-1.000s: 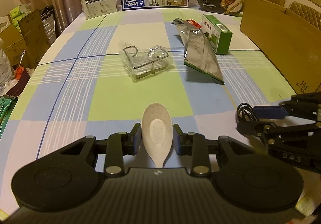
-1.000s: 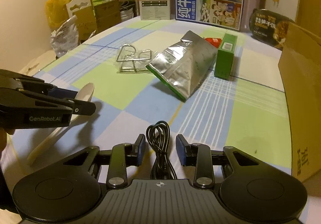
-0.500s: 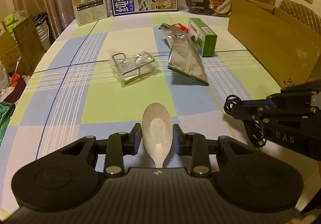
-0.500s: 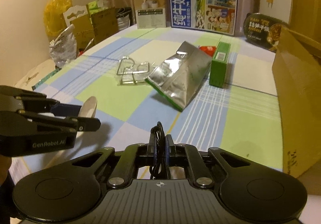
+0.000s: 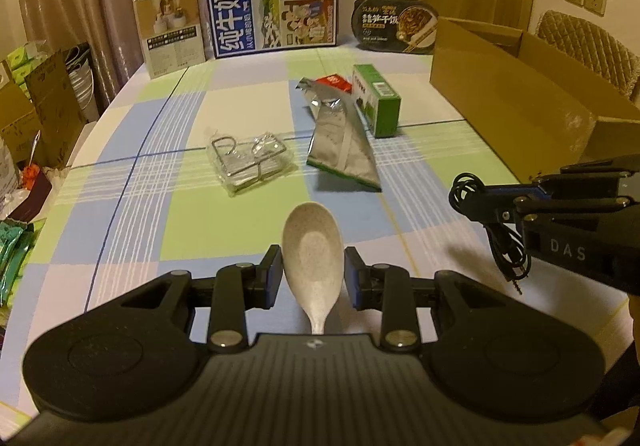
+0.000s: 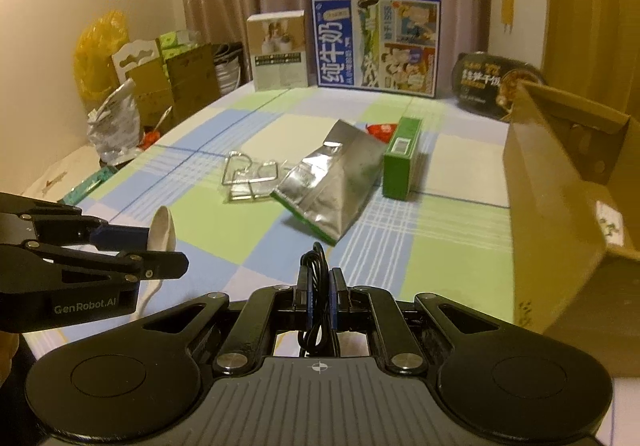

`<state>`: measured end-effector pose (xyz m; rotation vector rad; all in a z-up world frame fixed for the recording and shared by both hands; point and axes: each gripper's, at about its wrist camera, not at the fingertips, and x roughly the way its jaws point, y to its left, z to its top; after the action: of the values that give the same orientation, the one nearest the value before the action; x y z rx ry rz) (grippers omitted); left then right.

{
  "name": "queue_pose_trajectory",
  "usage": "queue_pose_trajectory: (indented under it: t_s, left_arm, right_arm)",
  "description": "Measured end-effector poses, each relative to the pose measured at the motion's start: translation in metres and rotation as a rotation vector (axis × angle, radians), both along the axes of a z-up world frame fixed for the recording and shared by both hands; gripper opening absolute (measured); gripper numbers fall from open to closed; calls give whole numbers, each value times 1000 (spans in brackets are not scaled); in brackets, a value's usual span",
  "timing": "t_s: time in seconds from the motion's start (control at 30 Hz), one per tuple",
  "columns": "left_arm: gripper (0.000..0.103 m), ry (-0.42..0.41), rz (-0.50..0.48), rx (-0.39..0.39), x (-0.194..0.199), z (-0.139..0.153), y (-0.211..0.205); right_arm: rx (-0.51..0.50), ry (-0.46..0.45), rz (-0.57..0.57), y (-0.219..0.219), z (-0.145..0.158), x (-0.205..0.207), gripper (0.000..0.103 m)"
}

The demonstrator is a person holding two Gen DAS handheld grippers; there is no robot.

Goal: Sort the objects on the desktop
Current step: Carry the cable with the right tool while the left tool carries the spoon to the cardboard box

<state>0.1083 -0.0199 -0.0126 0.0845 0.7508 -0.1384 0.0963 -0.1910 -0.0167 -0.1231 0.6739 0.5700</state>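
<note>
While cardboard box (image 5: 516, 94) gapes (interior hidden), 2 items gripped

A: Both views dim, warm yellow indoor light, prob. from overhead.

B: Shadows?

A: Soft ones under the crinkled silver foil pouch (image 5: 343, 142) and the green cardboard carton (image 6: 402, 162) on the checked pastel tablecloth (image 5: 224, 222). Glare spots on the foil.

B: Sharpness?

A: Left view crisp; right wrist view slightly smeared. Strong fisheye bend, black vignette at corners.
</note>
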Motion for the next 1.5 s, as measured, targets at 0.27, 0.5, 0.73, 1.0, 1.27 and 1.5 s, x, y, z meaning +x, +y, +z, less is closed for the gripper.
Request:
queue_pose_trajectory:
  t_s: [0.27, 0.5, 0.73, 1.0, 1.27, 1.5]
  left_arm:
    - [27, -36, -28, 3, -12, 20, -13]
    - [27, -61, -46, 6, -21, 32, -23]
    - [27, -87, -69, 10, -23, 44, -32]
    - [27, -109, -128, -27, -10, 65, -55]
    - [27, -157, -221, -86, 17, 99, -98]
    - [27, -206, -311, -128, 43, 129, -143]
  right_arm:
    - [24, -33, -33, -15, 19, -13, 4]
    - [38, -53, -54, -26, 30, -23, 4]
    - [55, -91, -76, -37, 44, -27, 4]
    - [85, -150, -136, -63, 73, -21, 4]
    - [124, -216, -231, -110, 107, -3, 4]
    - [112, -272, -307, -154, 125, 19, 4]
